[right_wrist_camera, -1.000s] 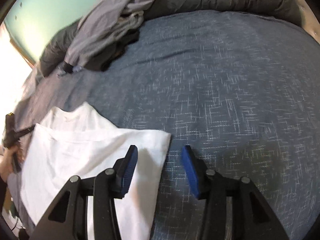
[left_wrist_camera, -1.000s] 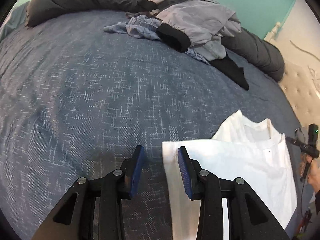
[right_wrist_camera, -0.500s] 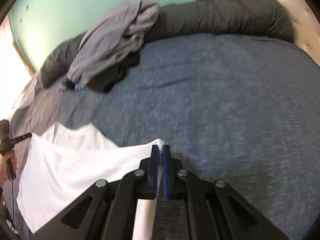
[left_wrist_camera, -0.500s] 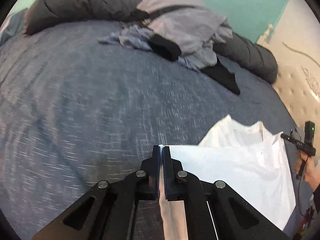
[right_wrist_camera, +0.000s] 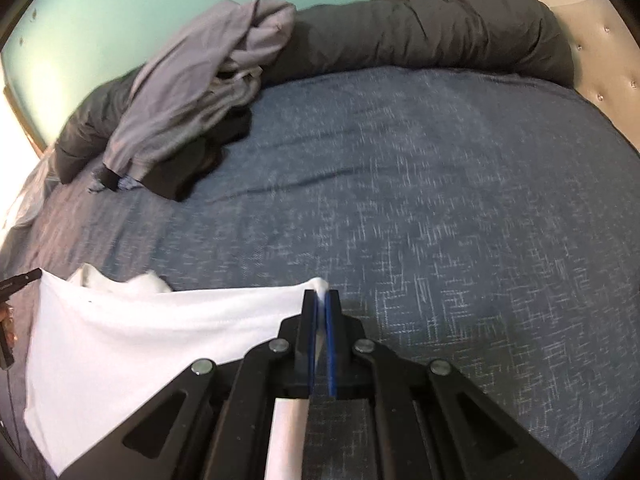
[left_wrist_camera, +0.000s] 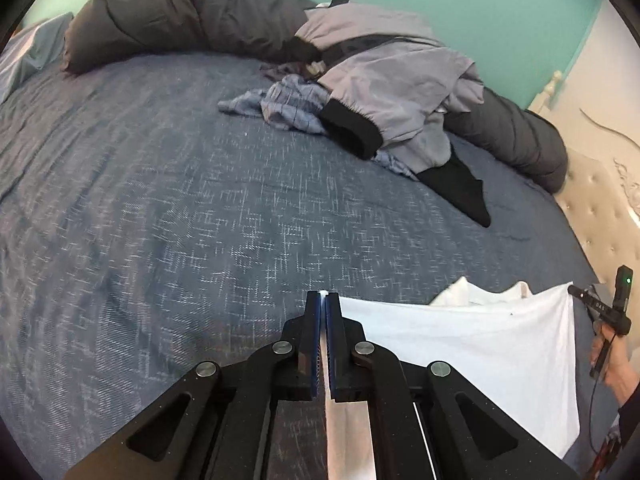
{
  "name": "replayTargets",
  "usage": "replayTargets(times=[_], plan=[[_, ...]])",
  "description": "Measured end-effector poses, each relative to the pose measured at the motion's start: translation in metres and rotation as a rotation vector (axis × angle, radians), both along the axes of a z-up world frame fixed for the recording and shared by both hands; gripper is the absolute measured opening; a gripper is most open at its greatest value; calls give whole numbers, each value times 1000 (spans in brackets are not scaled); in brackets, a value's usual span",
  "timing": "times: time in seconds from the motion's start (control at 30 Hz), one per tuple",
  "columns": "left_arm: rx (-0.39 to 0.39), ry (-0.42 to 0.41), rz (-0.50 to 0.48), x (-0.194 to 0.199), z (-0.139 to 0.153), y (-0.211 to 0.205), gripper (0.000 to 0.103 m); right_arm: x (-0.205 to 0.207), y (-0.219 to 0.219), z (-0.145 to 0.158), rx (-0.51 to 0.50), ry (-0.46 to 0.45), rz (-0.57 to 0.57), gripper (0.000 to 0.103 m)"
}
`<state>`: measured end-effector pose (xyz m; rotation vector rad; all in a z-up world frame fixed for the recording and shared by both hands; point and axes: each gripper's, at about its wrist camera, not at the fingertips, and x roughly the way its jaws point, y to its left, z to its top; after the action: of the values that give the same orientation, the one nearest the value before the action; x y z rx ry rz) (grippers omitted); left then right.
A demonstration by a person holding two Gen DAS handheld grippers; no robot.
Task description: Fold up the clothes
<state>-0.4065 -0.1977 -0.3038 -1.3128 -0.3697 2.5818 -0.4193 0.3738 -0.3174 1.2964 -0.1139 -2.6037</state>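
Each gripper, left [left_wrist_camera: 323,300] and right [right_wrist_camera: 321,298], had its jaws clamped on a corner of the white shirt [left_wrist_camera: 480,340] above the bed [left_wrist_camera: 200,220].

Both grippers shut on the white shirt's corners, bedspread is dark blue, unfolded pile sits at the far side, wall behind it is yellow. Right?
Not quite: the wall is teal green, not yellow, as the left wrist view shows. The rest stands: the left gripper and right gripper are each shut on a corner of the white shirt, the bedspread is dark blue, and the unfolded pile sits at the far side.

Shirt [left_wrist_camera: 480,344] on bed [left_wrist_camera: 160,220], clothes [left_wrist_camera: 384,92] behind.
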Motion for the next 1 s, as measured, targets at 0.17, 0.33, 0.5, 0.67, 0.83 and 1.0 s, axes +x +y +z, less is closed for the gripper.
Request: replayTargets(times=[0.17, 0.33, 0.5, 0.67, 0.83, 1.0], plan=[[-27, -21, 27, -3, -16, 2, 5, 4, 3, -12, 20, -6, -34, 4], [-26, -45, 14, 11, -10, -5, 20, 21, 13, -3, -26, -28, -58, 14], [68, -99, -46, 62, 0, -18, 34, 77, 32, 3, -211, -138, -7, 42], [116, -187, -112, 130, -2, -25, 34, 149, 35, 1, -223, -259, 99, 42], [150, -249, -146, 196, -7, -31, 34, 213, 33, -6, -222, -358, 159, 44], [182, -292, -141, 237, -20, -33, 35, 250, 39, -21, -251, -429, 134, 45]])
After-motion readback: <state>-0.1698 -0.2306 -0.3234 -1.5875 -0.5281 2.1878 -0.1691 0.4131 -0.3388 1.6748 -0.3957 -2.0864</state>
